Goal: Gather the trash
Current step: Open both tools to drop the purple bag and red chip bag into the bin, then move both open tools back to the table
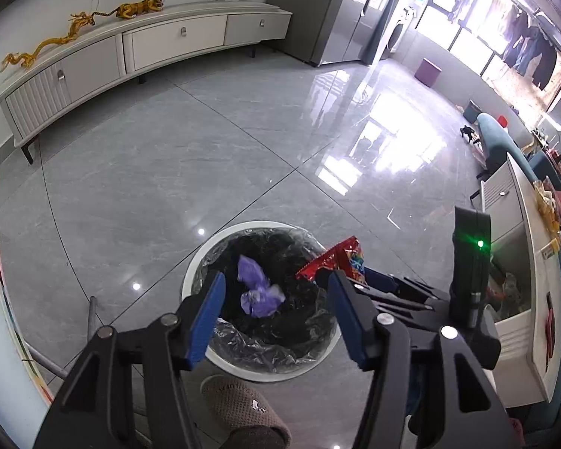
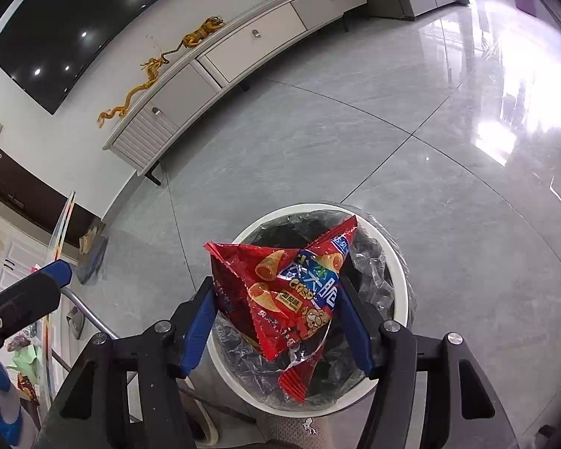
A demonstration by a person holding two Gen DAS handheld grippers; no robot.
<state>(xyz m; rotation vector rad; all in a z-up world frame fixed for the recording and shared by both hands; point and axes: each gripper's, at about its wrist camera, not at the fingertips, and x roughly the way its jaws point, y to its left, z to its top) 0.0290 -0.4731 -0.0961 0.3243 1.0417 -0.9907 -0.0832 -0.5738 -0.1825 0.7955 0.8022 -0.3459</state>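
A: Item one, the bin (image 1: 202, 258). White rim, black liner, standing on the grey tiled floor. Contents?

B: One crumpled purple wrapper (image 1: 260, 288), seen in the left wrist view between the blue fingers of the left tool (image 1: 276, 316). That tool stands about half wide, and neither pad touches the wrapper; whether the wrapper hangs in mid-air or already lies on the liner cannot be told. Entered as released over the bin.

A: Item two?

B: One red snack bag (image 2: 291, 292), crumpled and torn at its lower end. It sits between the fingers of the right tool (image 2: 280, 321), directly above the bin's mouth. The jaws stand roughly half wide. The bag's edges lie close against both pads, but the pads do not appear to press it. Judged loose, about to drop, not yet down in the liner.

A: Status of the collection, then?

B: Two pieces at the bin, one probably in, one on the way. By the look of it this round is nearly complete.

A: Anything outstanding?

B: Possibly. At the lower left edge of the right wrist view, small coloured scraps (image 2: 26, 389) show, one red like the bag. Too small and distorted to say whether they are trash. The open floor shows no litter.
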